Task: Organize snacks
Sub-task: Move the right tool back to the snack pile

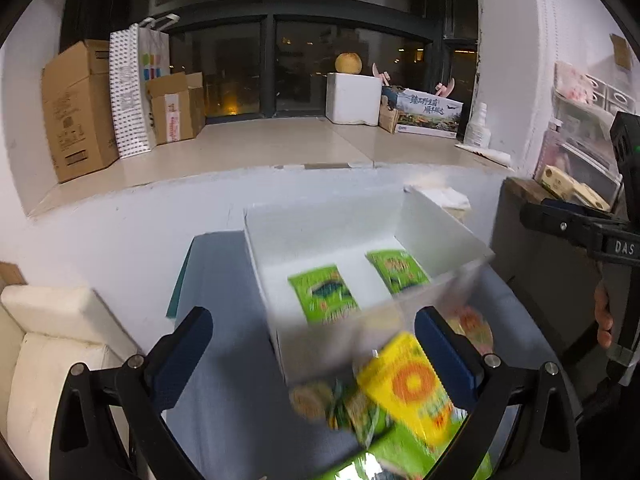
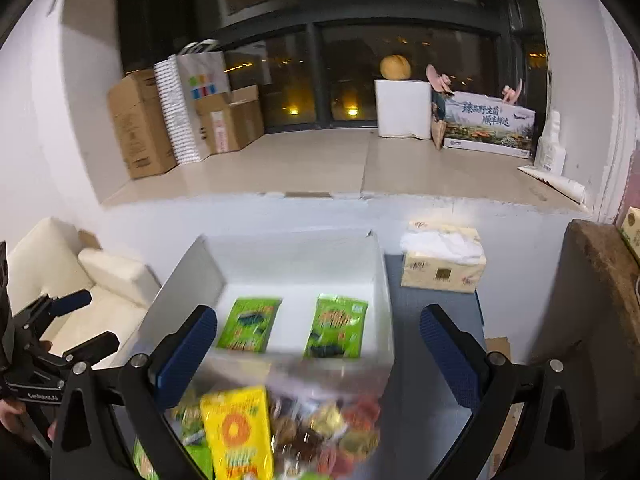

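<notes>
A white box [image 1: 320, 228] [image 2: 296, 260] stands open on the blue-grey table and holds two green snack packets [image 1: 323, 294] [image 2: 249, 324]. In front of it lies a loose pile: a yellow packet [image 1: 416, 388] [image 2: 238, 432], green packets and several small round wrapped snacks [image 2: 336, 428]. My left gripper [image 1: 314, 356] is open and empty, hovering over the box's near wall and the pile. My right gripper [image 2: 320, 356] is open and empty above the pile, just short of the box. Each gripper shows at the other view's edge.
A tissue box [image 2: 442, 264] sits right of the white box. A dark cabinet [image 2: 600, 320] stands at the right, a cream sofa [image 2: 60, 272] at the left. Behind, a window ledge [image 2: 320, 168] carries cardboard boxes, bags and a foam box.
</notes>
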A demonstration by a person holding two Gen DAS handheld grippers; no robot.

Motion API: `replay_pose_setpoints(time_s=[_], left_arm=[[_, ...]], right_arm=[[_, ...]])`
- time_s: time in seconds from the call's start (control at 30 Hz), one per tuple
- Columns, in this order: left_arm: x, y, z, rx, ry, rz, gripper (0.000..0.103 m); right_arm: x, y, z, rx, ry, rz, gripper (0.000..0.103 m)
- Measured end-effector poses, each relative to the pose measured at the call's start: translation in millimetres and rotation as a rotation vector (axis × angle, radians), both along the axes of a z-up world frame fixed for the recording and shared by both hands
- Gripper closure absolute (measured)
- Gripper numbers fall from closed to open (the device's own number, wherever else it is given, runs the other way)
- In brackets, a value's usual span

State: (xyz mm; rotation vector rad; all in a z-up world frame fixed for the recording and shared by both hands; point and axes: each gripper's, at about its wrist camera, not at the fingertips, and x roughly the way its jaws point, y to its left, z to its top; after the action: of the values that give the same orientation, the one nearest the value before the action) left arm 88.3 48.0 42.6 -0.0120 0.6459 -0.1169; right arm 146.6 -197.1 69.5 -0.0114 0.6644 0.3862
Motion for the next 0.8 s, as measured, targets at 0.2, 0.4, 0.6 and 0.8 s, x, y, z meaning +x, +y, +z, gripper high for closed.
replay_pose_setpoints(time_s=[0.2,0.4,0.6,0.8], left_arm=[[-62.9,-14.2,-15.4,-0.109,0.013,0.017,0.000],[-88.3,-27.4,-40.9,-0.115,0.090,0.006,0.000],[-91.8,-28.0,-50.1,-0.119,0.117,-0.003,0.000],[-92.1,-25.8,-48.6,-0.130,0.114,-0.011,0.000]], right_arm=[[-72.9,7.3,-29.4,-0.023,0.012,0.031,0.000],[-107.7,13.9,-70.4,-0.032,0.102,0.049,0.000],[-102.8,20.1,-89.2,-0.006,0.152,0.082,0.000],[-76.0,34.7,-117.0,0.013,0.262,0.110,0.000]])
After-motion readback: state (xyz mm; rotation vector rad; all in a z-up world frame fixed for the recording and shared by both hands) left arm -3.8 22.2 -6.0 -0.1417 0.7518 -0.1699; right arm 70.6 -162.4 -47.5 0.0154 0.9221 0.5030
